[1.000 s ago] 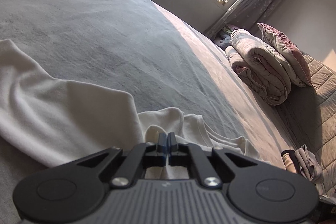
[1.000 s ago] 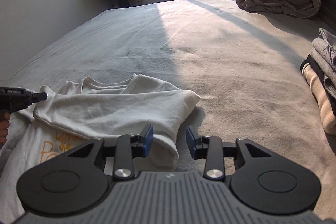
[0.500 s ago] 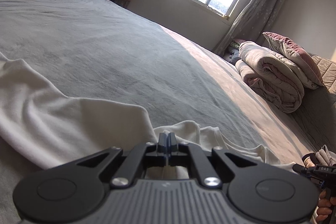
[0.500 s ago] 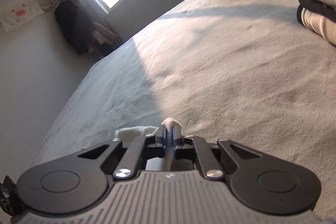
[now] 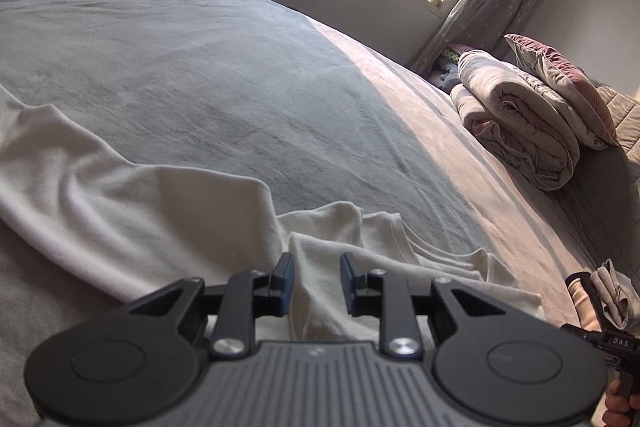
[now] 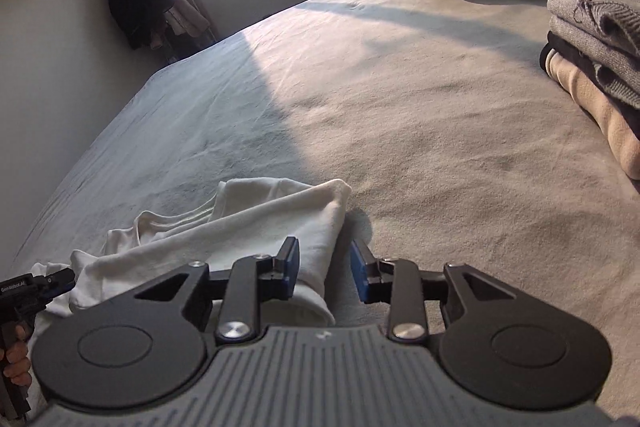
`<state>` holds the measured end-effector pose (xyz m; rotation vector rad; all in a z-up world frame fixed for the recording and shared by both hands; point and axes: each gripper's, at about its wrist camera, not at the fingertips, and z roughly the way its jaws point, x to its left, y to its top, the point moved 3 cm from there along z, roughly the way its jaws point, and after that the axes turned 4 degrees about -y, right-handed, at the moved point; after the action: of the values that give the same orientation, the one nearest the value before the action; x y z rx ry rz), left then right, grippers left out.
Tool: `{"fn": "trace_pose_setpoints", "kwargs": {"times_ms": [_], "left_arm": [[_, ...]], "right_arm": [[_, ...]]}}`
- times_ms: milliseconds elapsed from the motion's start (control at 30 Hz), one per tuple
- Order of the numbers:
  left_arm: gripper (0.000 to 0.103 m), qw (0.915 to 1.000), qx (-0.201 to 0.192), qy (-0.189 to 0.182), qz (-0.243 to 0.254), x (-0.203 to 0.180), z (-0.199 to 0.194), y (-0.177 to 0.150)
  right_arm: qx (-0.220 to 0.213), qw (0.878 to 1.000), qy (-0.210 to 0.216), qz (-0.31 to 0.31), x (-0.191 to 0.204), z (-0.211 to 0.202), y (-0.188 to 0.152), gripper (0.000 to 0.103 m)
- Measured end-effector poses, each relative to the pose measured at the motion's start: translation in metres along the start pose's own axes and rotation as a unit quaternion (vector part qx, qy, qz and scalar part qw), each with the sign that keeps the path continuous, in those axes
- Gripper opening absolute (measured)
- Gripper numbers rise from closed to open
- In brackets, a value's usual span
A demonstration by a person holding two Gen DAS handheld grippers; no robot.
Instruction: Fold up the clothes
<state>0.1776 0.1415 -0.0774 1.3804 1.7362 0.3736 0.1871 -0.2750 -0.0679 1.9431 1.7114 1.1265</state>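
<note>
Both the left gripper [image 5: 316, 283] and right gripper [image 6: 325, 273] are spread and empty over the half-folded white shirt [image 6: 248, 223] on the bed [image 6: 420, 115], with folded clothes [image 6: 592, 63] at 3 o'clock; next probably comes grabbing an edge for another fold.

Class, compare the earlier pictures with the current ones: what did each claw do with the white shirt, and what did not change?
Both claws let go. The left claw, shut on the white shirt half a second ago, now stands open above it. The right claw, also clamped then, has opened, with the folded sleeve lying on the bed. The rolled quilt and folded clothes stack stayed put.
</note>
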Motion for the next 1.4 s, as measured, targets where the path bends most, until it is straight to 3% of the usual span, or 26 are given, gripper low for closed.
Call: {"fn": "trace_pose_setpoints", "kwargs": {"times_ms": [67, 167, 333, 533, 667, 867, 967, 1100, 1233, 1400], "left_arm": [[0.031, 0.9995, 0.017, 0.024, 0.008, 0.001, 0.005, -0.011], [0.031, 0.9995, 0.007, 0.03, 0.005, 0.001, -0.005, -0.018], [0.045, 0.9973, -0.043, 0.053, -0.026, 0.015, -0.03, -0.014], [0.063, 0.9766, -0.134, 0.136, -0.1, 0.05, -0.054, -0.006], [0.063, 0.9625, -0.141, 0.187, -0.138, 0.069, -0.064, -0.004], [0.063, 0.9803, -0.131, 0.12, -0.086, 0.035, -0.064, -0.005], [0.062, 0.9883, -0.123, 0.067, -0.06, 0.009, -0.059, -0.008], [0.061, 0.996, -0.085, -0.022, 0.019, -0.04, -0.041, -0.018], [0.061, 0.9889, -0.043, -0.096, 0.105, -0.094, -0.018, -0.037], [0.056, 0.9612, 0.009, -0.184, 0.205, -0.16, 0.011, -0.062]], "right_arm": [[0.026, 0.999, -0.027, -0.032, 0.007, 0.009, -0.014, 0.034], [0.027, 0.997, -0.042, -0.059, 0.013, 0.004, -0.023, 0.033], [0.022, 0.995, -0.054, -0.079, 0.023, -0.013, -0.021, 0.033], [0.0, 0.995, -0.037, -0.088, 0.042, -0.029, -0.02, 0.035], [-0.013, 0.992, -0.044, -0.113, 0.056, -0.032, -0.024, 0.035], [-0.017, 0.991, -0.073, -0.113, 0.035, -0.033, -0.031, 0.035], [-0.012, 0.997, -0.046, -0.059, 0.02, -0.032, -0.029, 0.033], [0.004, 1.0, -0.008, 0.017, -0.001, -0.022, -0.018, 0.032], [0.026, 0.995, 0.042, 0.09, -0.023, -0.015, -0.009, 0.032], [0.049, 0.988, 0.08, 0.126, -0.036, -0.001, 0.001, 0.033]]}}
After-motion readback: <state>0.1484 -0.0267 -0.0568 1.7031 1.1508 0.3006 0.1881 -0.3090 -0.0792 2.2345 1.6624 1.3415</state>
